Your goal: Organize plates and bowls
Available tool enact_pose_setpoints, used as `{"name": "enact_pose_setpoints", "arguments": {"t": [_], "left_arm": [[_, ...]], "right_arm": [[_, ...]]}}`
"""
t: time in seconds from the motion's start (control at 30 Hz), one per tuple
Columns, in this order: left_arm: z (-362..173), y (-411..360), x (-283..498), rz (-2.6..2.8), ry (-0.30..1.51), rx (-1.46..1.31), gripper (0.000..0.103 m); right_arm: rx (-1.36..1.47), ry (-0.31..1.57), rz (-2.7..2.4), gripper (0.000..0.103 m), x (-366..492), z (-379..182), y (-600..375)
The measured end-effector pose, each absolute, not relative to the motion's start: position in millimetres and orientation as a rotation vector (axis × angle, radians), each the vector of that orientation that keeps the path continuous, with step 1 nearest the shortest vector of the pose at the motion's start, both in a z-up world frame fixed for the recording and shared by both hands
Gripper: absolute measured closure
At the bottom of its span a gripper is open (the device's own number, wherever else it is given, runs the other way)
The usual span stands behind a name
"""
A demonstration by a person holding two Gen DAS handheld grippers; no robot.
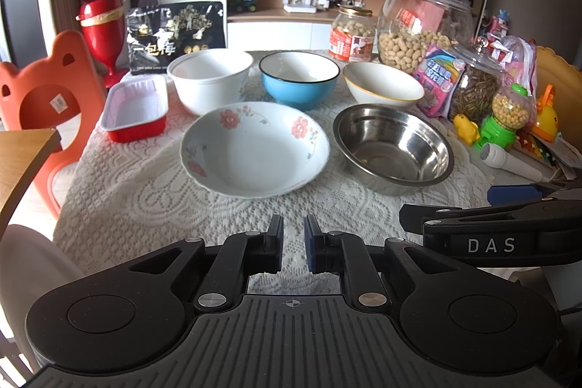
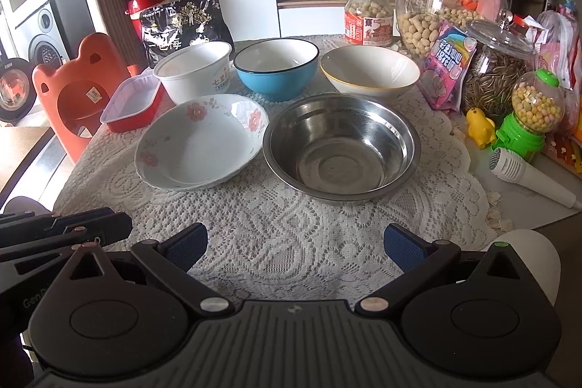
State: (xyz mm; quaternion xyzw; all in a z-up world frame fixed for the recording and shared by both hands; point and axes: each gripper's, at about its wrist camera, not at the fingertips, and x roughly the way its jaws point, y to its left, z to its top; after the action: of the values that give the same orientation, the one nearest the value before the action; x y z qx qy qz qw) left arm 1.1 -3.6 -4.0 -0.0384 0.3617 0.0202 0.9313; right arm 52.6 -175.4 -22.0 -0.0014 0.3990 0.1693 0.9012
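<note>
With the left gripper [image 1: 293, 242] clenched on nothing and the right gripper [image 2: 295, 248] released wide above the counter [image 2: 291, 224], nest the steel bowl [image 2: 342, 148] and flowered plate [image 2: 200, 140] first, gripping rims squarely, since they sit nearest.

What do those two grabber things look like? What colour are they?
Both are black plastic. Each has a ridged grey plate, two round hubs and silver rivets. The left gripper and right gripper have blue ribbed pads. White letters "DAS" mark the right one's side.
</note>
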Motion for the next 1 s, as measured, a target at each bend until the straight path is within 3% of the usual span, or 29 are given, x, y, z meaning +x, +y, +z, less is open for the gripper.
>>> {"name": "enact_pose_setpoints", "arguments": {"t": [1.0], "left_arm": [[-4.0, -3.5, 0.9, 0.042, 0.74, -0.079, 0.088]], "right_arm": [[0.01, 0.831, 0.363, 0.0, 49.9, -23.8, -176.2]]}}
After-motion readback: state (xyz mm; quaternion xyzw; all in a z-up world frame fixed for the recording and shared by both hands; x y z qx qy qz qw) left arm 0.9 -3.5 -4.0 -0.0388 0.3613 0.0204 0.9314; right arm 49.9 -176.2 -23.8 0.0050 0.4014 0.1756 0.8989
